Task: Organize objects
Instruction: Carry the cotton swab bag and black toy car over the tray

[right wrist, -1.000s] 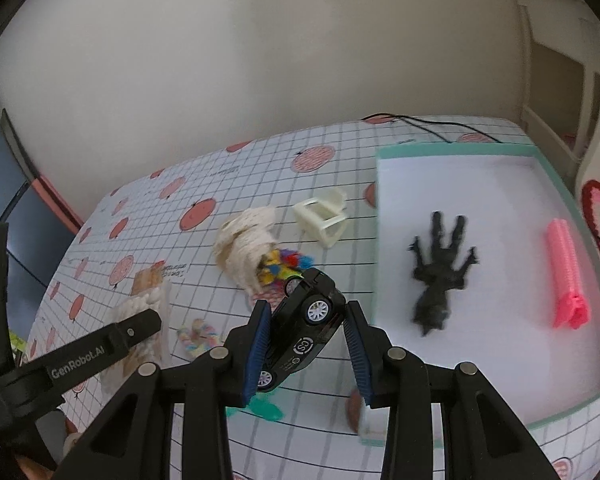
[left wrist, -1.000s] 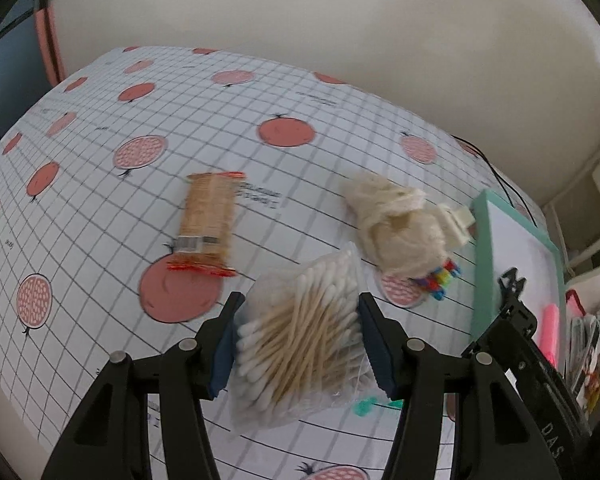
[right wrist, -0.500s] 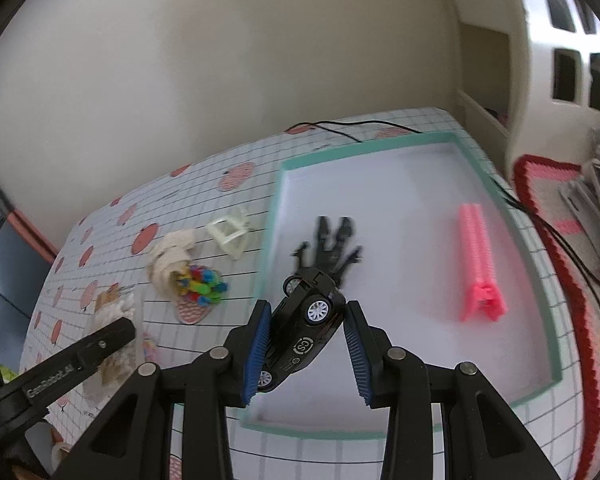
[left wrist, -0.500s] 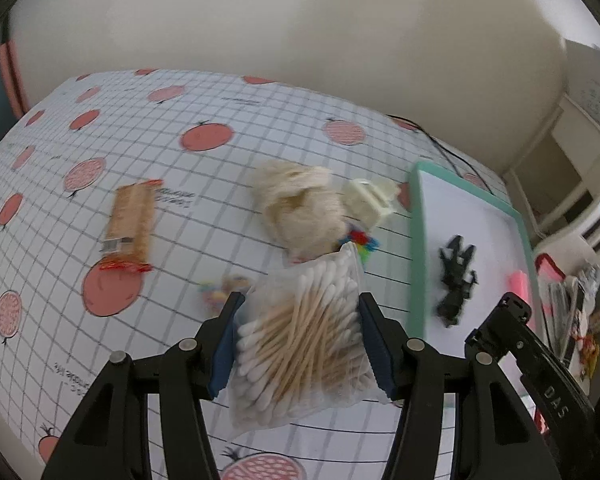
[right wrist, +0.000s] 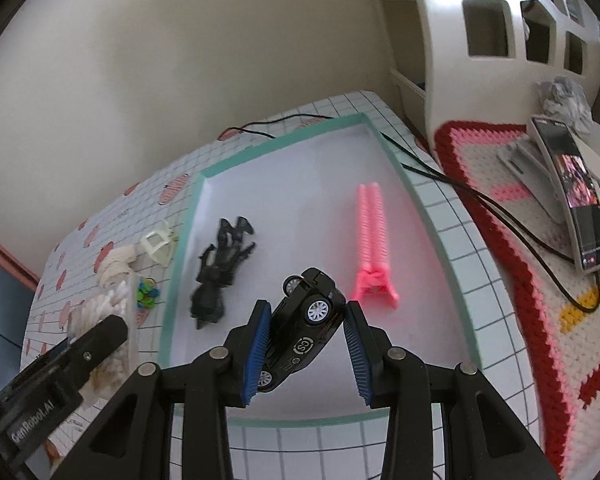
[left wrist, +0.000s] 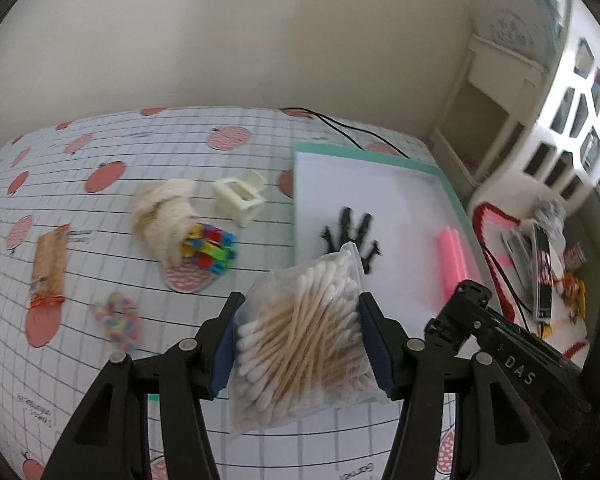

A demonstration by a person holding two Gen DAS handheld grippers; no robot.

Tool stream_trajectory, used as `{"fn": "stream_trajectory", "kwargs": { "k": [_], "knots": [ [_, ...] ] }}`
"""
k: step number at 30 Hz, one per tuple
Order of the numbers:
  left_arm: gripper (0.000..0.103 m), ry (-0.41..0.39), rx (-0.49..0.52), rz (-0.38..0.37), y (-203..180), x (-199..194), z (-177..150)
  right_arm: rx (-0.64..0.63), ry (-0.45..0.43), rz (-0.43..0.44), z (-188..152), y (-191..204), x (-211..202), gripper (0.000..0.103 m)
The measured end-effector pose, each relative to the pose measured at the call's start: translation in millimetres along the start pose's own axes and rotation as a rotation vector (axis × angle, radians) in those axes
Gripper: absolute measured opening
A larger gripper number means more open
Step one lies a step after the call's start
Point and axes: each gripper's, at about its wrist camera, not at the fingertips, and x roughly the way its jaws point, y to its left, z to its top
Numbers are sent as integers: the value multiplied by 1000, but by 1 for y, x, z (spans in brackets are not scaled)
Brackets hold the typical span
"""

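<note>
My left gripper (left wrist: 300,338) is shut on a clear bag of cotton swabs (left wrist: 304,336), held above the table near the left edge of the teal-rimmed white tray (left wrist: 296,208). My right gripper (right wrist: 306,346) is shut on a black toy car (right wrist: 304,320), tilted nose-down over the tray (right wrist: 182,280). Inside the tray lie a black toy figure (right wrist: 220,268) and a pink ridged clip (right wrist: 372,240). The figure (left wrist: 352,232) and the pink clip (left wrist: 452,256) also show in the left wrist view.
On the tomato-print cloth (left wrist: 100,208) lie a cream yarn bundle (left wrist: 164,208), coloured clips (left wrist: 208,248), a cream plastic holder (left wrist: 242,196), a cracker pack (left wrist: 50,264) and a blurred colourful bit (left wrist: 116,320). A black cable (right wrist: 480,200), a crochet mat (right wrist: 540,240) with a phone (right wrist: 576,192) and white shelving (right wrist: 512,20) sit right.
Both grippers have swung to the right with their loads. The car now hangs over the tray's middle, and the swab bag has reached the tray's left edge.
</note>
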Motion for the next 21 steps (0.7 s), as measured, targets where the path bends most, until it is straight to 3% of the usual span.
{"fn": "stream_trajectory", "kwargs": {
  "k": [21],
  "knots": [
    [58, 64, 55, -11, -29, 38, -15, 8, 71, -45, -9, -16, 15, 40]
  ]
}}
